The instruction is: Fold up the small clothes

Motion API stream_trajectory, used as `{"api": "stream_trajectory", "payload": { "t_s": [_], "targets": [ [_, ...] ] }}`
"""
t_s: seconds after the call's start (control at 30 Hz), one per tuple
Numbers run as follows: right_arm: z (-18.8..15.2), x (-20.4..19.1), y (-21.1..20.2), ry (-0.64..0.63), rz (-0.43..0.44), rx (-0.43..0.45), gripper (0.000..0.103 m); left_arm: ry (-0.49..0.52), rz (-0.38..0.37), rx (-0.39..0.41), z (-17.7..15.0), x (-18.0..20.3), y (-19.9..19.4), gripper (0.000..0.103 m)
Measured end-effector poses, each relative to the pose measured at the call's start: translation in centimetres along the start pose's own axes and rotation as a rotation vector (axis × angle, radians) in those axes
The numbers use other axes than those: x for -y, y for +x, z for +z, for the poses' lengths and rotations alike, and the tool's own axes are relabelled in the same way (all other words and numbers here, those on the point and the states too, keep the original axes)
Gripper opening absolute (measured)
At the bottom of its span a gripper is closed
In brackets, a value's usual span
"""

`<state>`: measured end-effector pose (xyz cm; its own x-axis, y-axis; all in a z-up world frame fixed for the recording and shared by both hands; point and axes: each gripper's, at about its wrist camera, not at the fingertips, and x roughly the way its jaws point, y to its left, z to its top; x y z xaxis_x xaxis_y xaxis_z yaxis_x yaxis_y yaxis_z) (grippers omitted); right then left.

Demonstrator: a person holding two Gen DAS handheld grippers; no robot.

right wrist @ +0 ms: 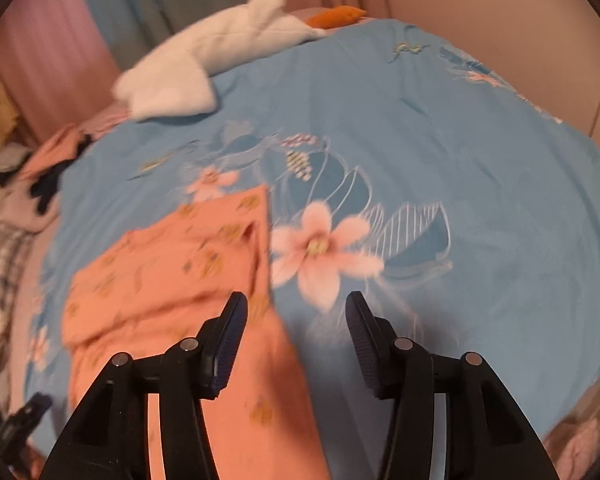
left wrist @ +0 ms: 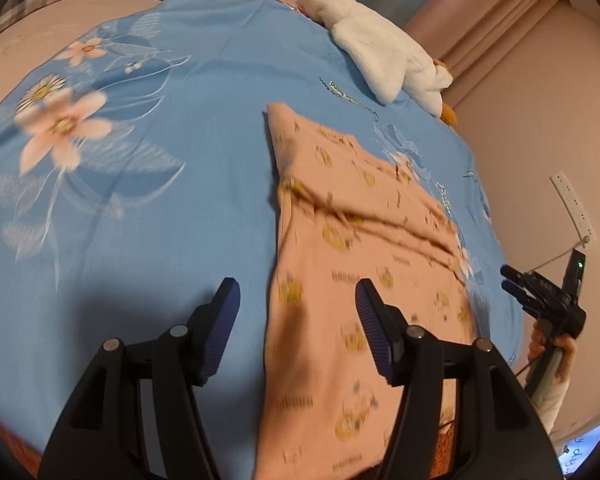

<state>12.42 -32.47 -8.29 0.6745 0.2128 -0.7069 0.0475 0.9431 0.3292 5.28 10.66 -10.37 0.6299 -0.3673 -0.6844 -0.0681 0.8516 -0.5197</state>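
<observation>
A small pink garment with yellow cartoon prints (left wrist: pixel 352 264) lies spread on the blue floral bedspread (left wrist: pixel 160 200). It also shows in the right wrist view (right wrist: pixel 172 292), with a fold ridge across its middle. My left gripper (left wrist: pixel 298 304) is open and empty, hovering over the garment's left edge near its near end. My right gripper (right wrist: pixel 296 320) is open and empty, above the garment's right edge. The right gripper also shows at the far right of the left wrist view (left wrist: pixel 540 296), held by a hand off the bed's side.
A white plush toy with orange parts (left wrist: pixel 384 56) lies at the bed's far edge, also in the right wrist view (right wrist: pixel 204 60). Dark and pink clothes (right wrist: pixel 48 164) and a plaid pillow (right wrist: pixel 0 264) lie at the left. A wall socket strip (left wrist: pixel 572 204) is on the right wall.
</observation>
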Motion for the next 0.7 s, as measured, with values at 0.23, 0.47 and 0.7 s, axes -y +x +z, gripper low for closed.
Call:
{"api": "stream_trajectory", "payload": {
  "t_s": [0.23,0.47,0.7],
  "targets": [
    [-7.3,-0.6,-2.2,-0.065,0.065,-0.072,0.051,0.054,0.028,-0.048,-5.2,1.4,-1.5,0.060],
    [-12.3,-1.2,-2.6,-0.152,-0.021,-0.114,0.051,0.059,0.026,-0.120,-8.8,0.8,-1.6,0.058],
    [-14.8,-0.5,-1.7,-0.116,0.011,-0.158,0.051,0.070,0.043,-0.139,-11.1,1.2,-1.7,0.058]
  ]
}}
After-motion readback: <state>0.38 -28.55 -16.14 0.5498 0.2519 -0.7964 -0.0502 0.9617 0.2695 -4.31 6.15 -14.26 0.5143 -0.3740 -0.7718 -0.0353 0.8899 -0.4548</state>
